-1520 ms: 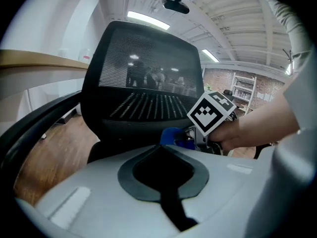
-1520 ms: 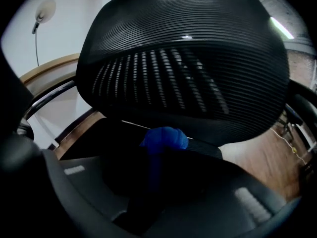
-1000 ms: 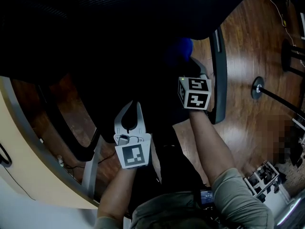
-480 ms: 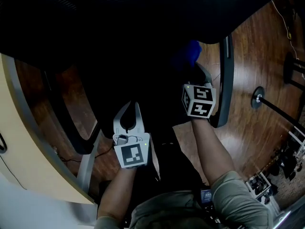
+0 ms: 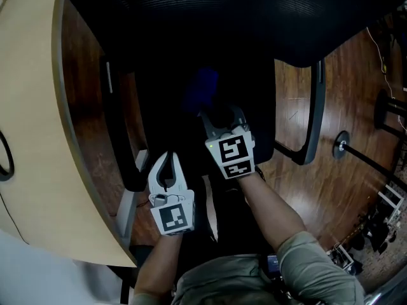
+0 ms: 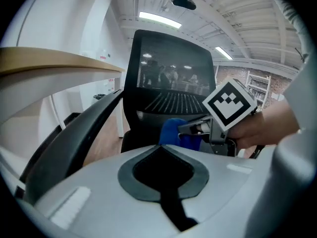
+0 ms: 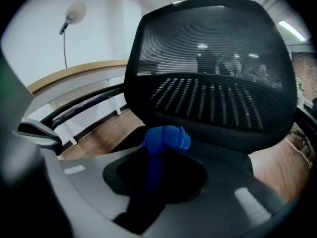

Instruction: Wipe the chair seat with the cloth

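Probably an office, mesh desk chair (image 7: 213, 58), curved desk (image 5: 38, 138), strip lights (image 6: 158, 19)

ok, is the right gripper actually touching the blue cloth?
Touching. The right gripper view shows the right gripper with its jaws closed on the blue cloth, whose bunched end pokes out past the tips.

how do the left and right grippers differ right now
The right gripper is clamped on the blue cloth; the left gripper has its jaws together on nothing. The right reaches farther over the chair seat; the left sits back by the armrest. Both carry a marker cube.
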Available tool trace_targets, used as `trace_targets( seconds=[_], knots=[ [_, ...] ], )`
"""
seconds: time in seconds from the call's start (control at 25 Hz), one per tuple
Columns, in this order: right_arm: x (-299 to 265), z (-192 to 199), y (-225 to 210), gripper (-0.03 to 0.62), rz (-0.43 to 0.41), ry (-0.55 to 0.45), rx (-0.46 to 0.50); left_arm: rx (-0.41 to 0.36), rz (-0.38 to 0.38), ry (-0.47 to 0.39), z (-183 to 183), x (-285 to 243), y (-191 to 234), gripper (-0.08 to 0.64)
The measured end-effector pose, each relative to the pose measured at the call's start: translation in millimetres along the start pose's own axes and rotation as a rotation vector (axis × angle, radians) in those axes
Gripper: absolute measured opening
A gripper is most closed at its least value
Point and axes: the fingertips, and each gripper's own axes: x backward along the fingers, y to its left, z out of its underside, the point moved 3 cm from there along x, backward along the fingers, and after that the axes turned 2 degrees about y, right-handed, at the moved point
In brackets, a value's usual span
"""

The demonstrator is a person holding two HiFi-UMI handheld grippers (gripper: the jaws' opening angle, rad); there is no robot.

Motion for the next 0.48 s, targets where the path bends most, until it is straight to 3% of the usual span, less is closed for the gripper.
trace_targets(
  seconds=[0.24,0.48],
  knots=[
    [-44,2,97,0.084,-0.188,0.021,0.093,0.037,-0.027,0.008,26,27,25,0.005],
    [-77,19,141,0.084,-0.296,0.064,0.158,0.067,-0.063,0.038,51,35,29,0.005]
  ],
)
